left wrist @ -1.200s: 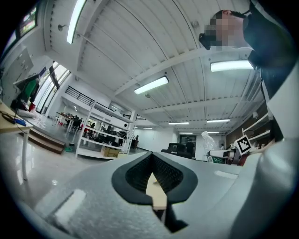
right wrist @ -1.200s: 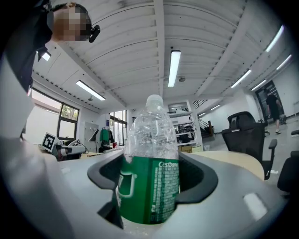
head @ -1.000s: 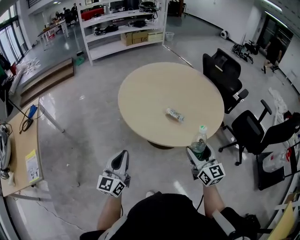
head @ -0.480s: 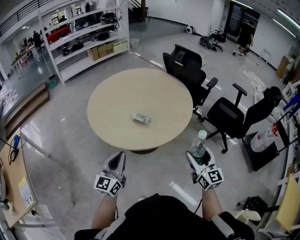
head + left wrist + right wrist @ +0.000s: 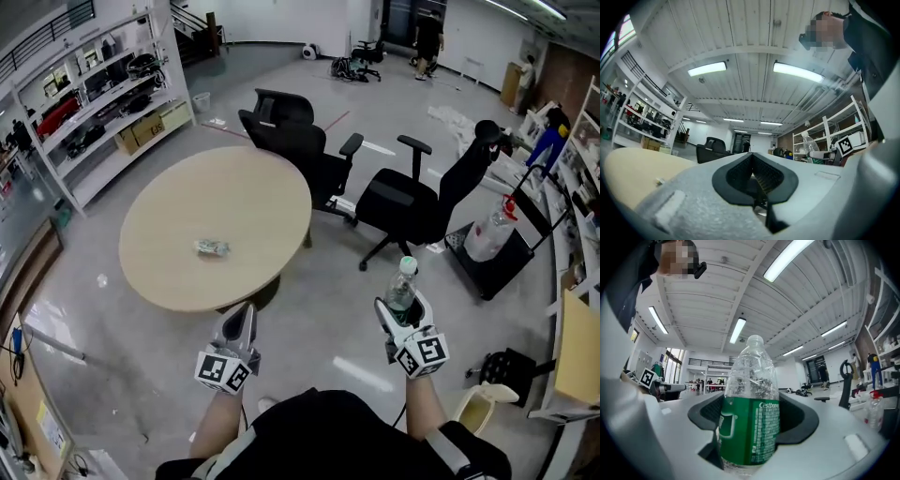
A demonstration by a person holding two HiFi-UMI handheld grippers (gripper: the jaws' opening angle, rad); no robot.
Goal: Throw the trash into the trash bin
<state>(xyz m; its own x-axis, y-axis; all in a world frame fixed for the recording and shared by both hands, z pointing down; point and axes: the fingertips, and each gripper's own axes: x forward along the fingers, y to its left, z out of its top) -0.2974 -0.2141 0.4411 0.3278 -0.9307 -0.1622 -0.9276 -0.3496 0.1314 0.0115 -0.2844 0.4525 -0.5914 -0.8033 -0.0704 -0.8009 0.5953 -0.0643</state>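
Observation:
My right gripper (image 5: 402,307) is shut on a clear plastic bottle (image 5: 401,281) with a green label and a white cap. The bottle stands upright between the jaws and fills the middle of the right gripper view as the bottle (image 5: 751,413). My left gripper (image 5: 243,315) is held level at the same height, a little to the left, with its jaws shut on nothing; in the left gripper view the left gripper (image 5: 753,164) shows its pads meeting. A small crumpled piece of trash (image 5: 212,247) lies on the round beige table (image 5: 178,277), far ahead of the left gripper.
Two black office chairs (image 5: 289,142) (image 5: 409,201) stand right of the table. A black cart with a clear bag (image 5: 489,235) is at the right. A beige open container (image 5: 480,406) and a dark bag (image 5: 507,367) sit on the floor at lower right. White shelves (image 5: 103,103) line the far left.
The whole view has swung to the right: the table slid from the centre to the left and the chairs came to the middle. Both grippers stayed in front of the person, bottle still held.

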